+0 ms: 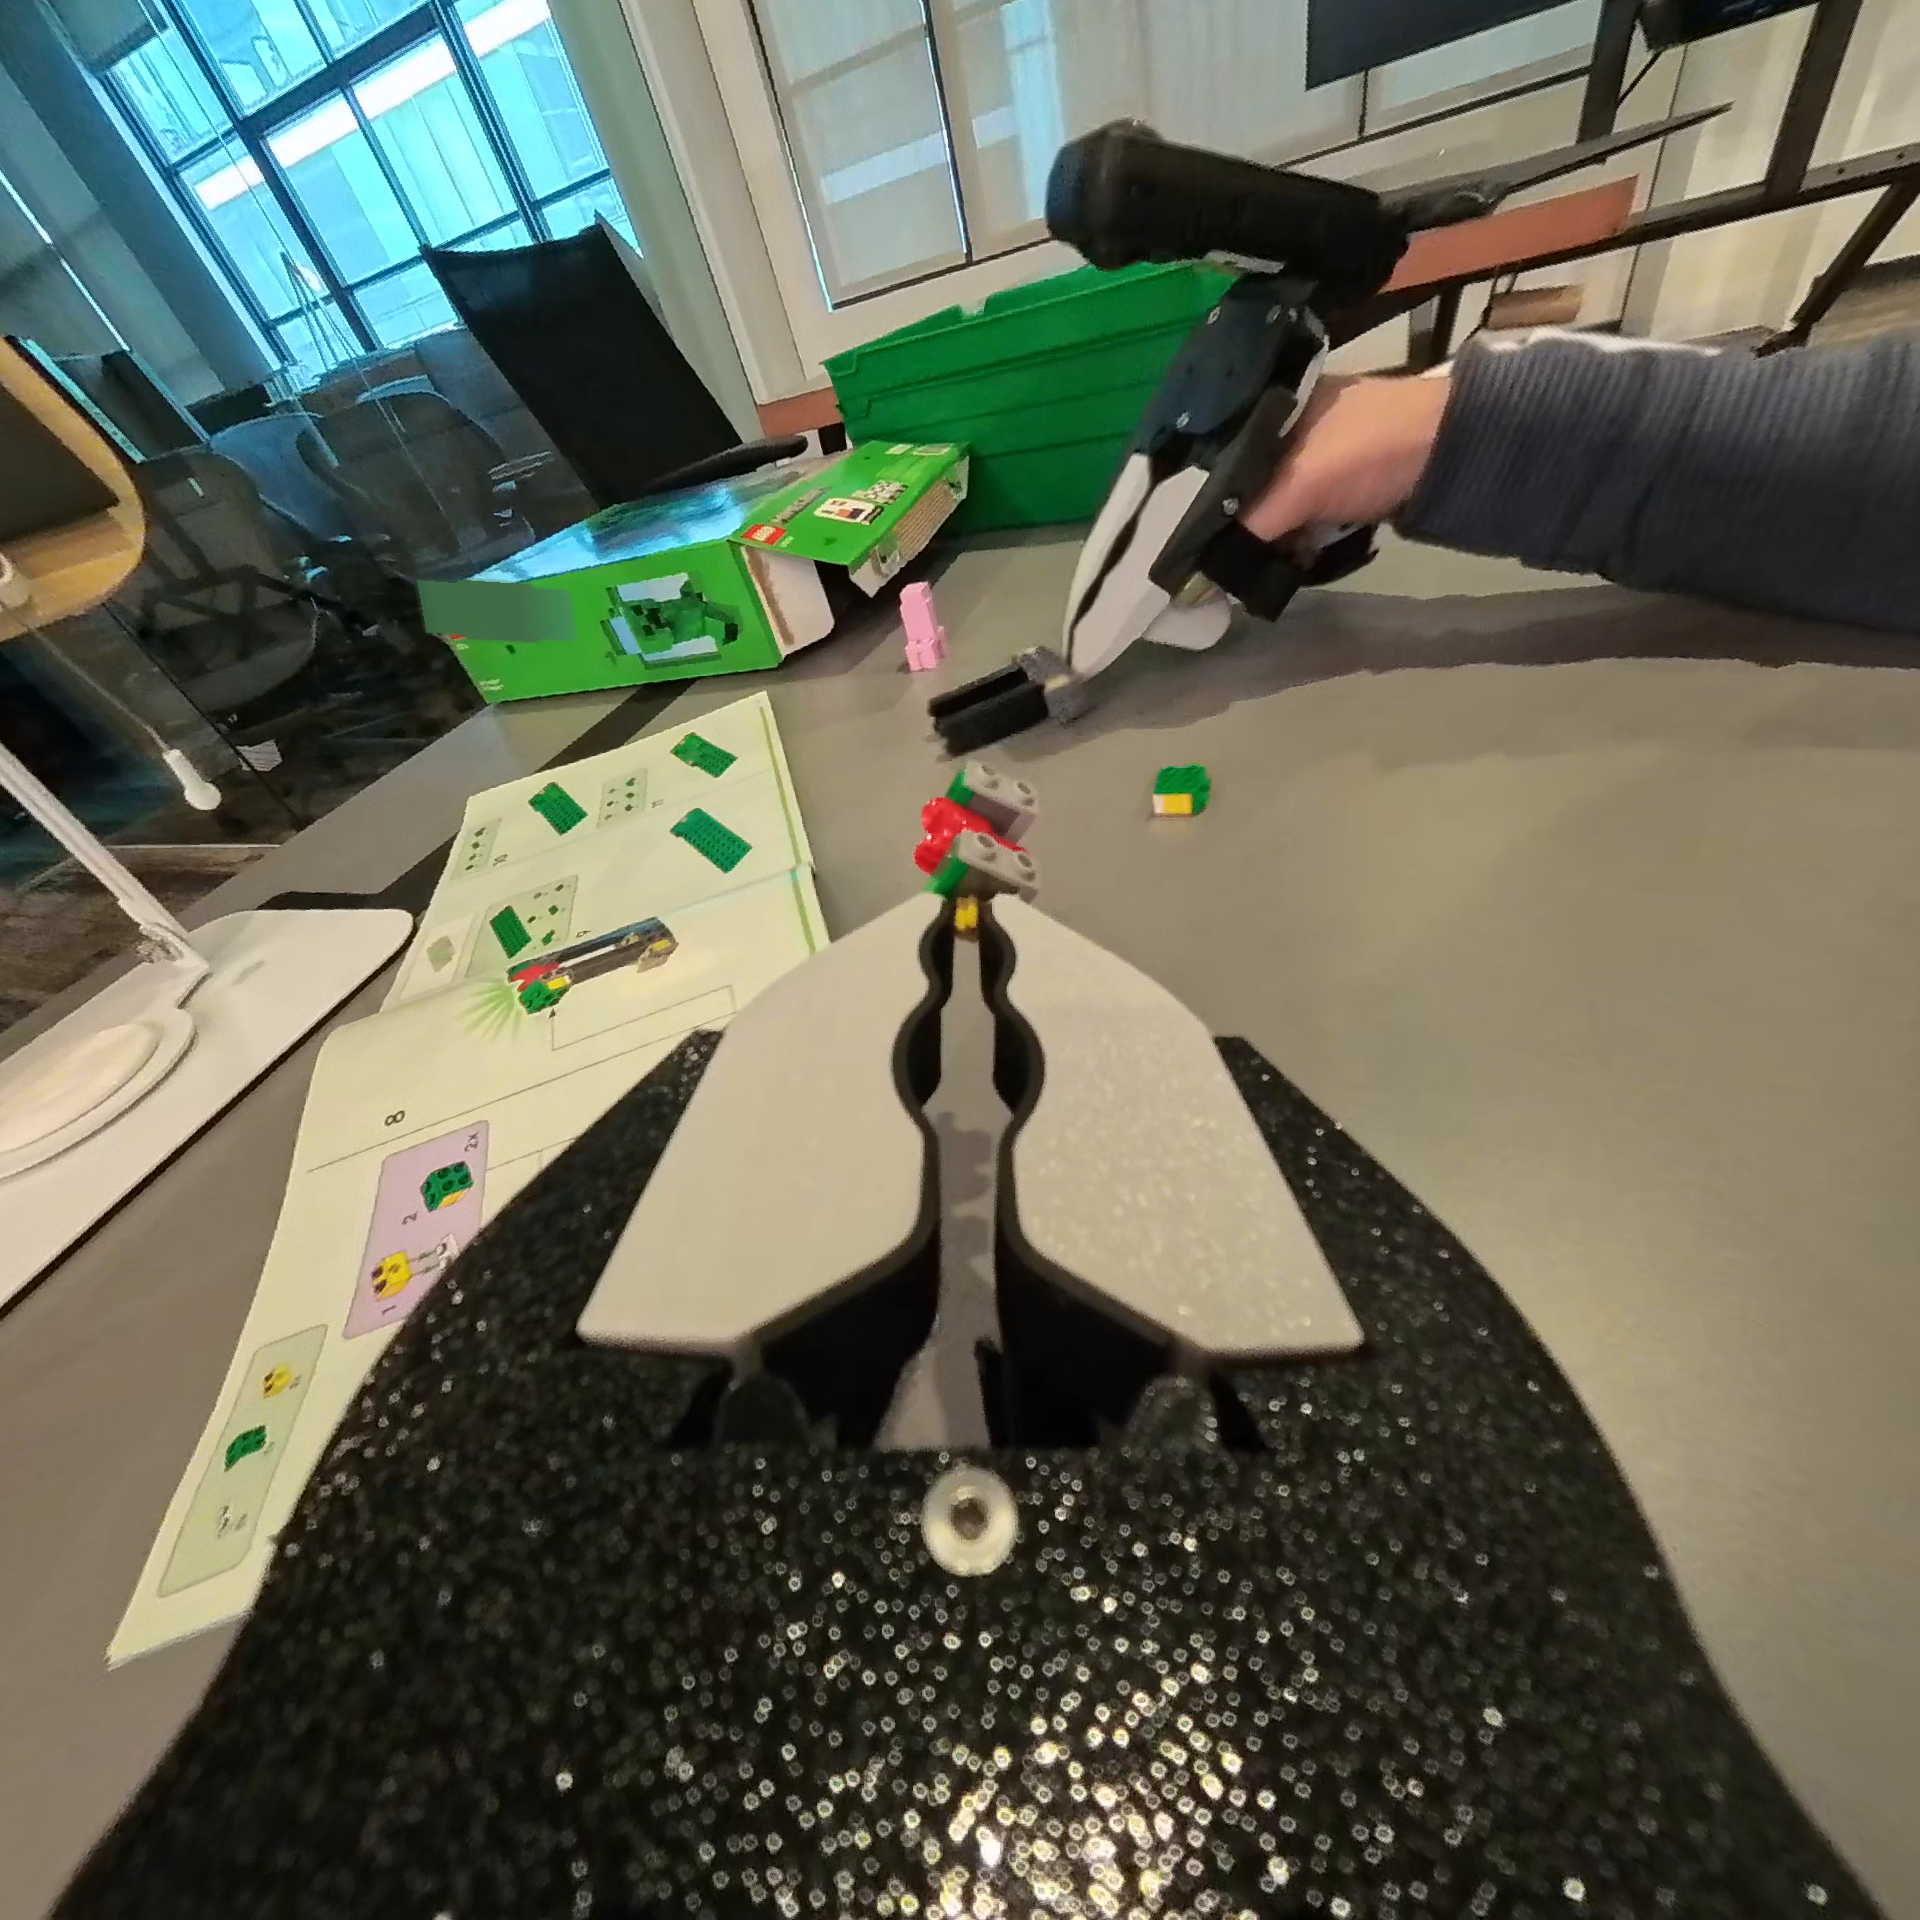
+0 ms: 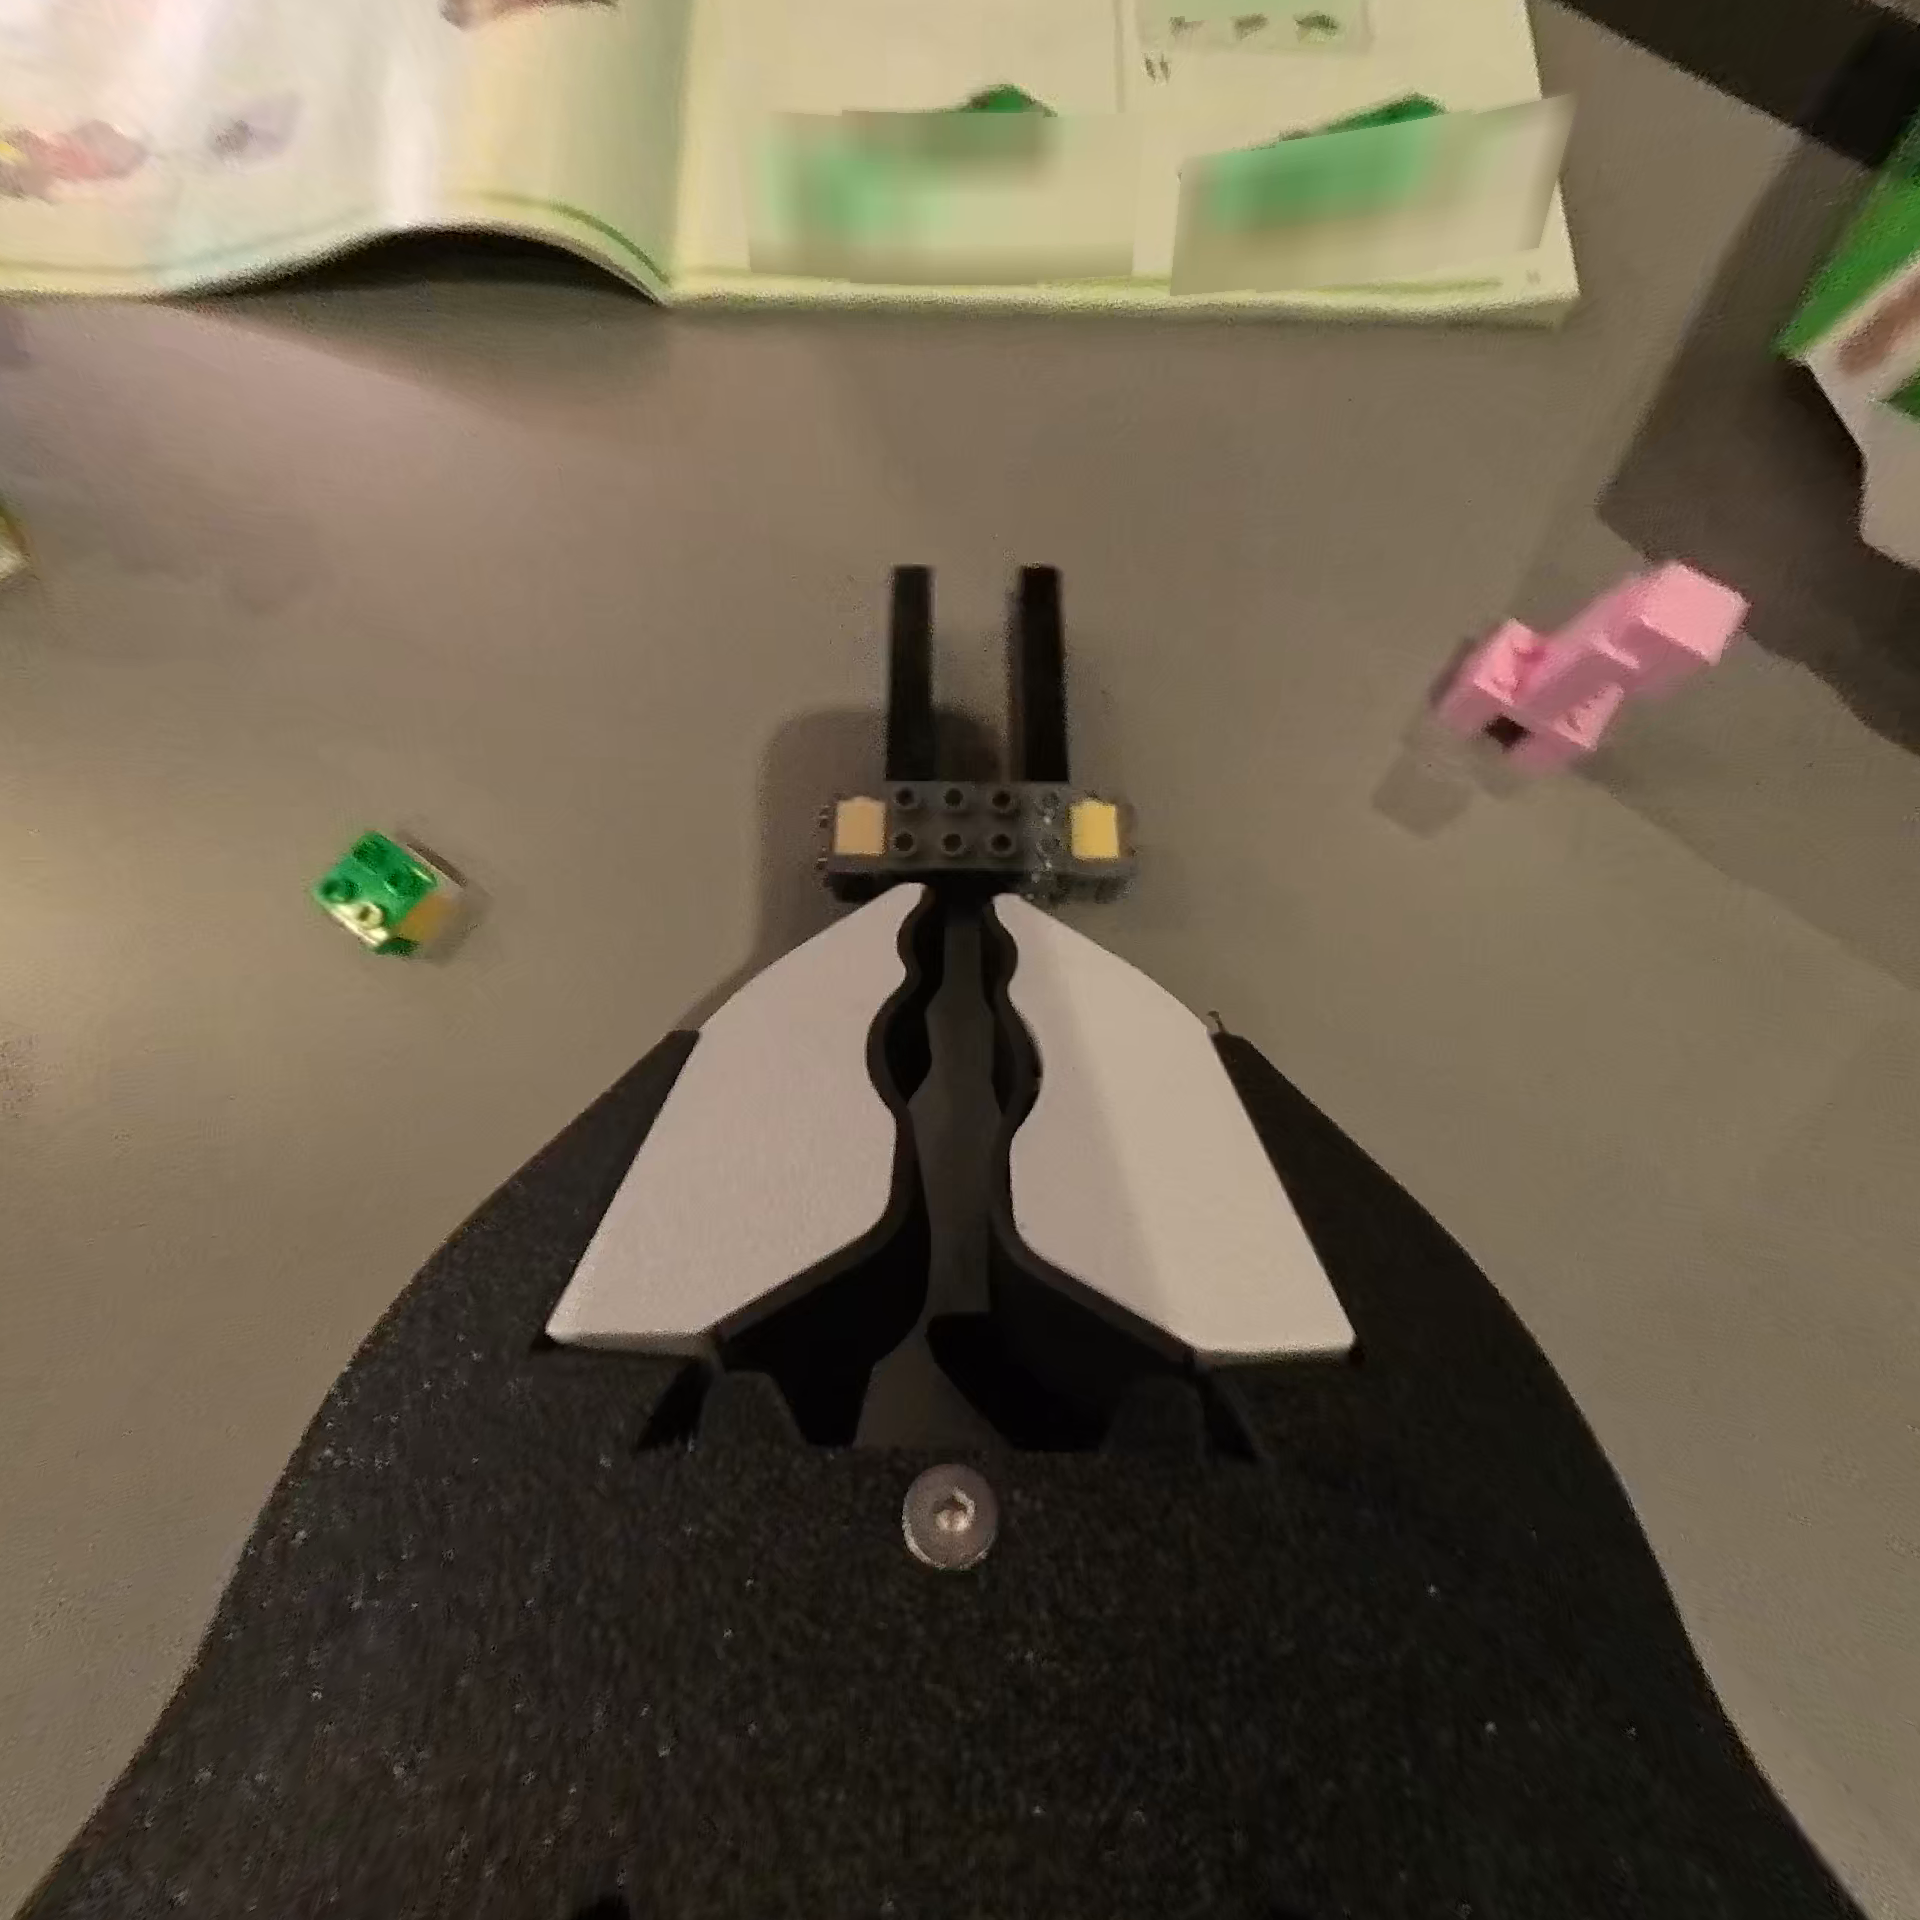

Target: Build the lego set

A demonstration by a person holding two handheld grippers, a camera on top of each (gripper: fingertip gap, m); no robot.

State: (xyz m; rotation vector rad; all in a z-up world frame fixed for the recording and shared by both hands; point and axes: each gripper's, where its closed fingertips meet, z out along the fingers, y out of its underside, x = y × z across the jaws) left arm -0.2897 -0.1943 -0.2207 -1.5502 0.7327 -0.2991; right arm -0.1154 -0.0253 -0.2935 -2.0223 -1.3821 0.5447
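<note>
Two grippers closed: my left gripper pinched a small red, green and grey brick cluster above the grey tabletop; my right gripper clamped the black two-pronged brick assembly on the table.

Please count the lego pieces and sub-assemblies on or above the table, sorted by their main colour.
Black and grey assembly, in the right gripper: 1
Grey, red and green assembly, in the left gripper: 1
Green and yellow block: 1
Pink figure: 1
Total: 4
</note>
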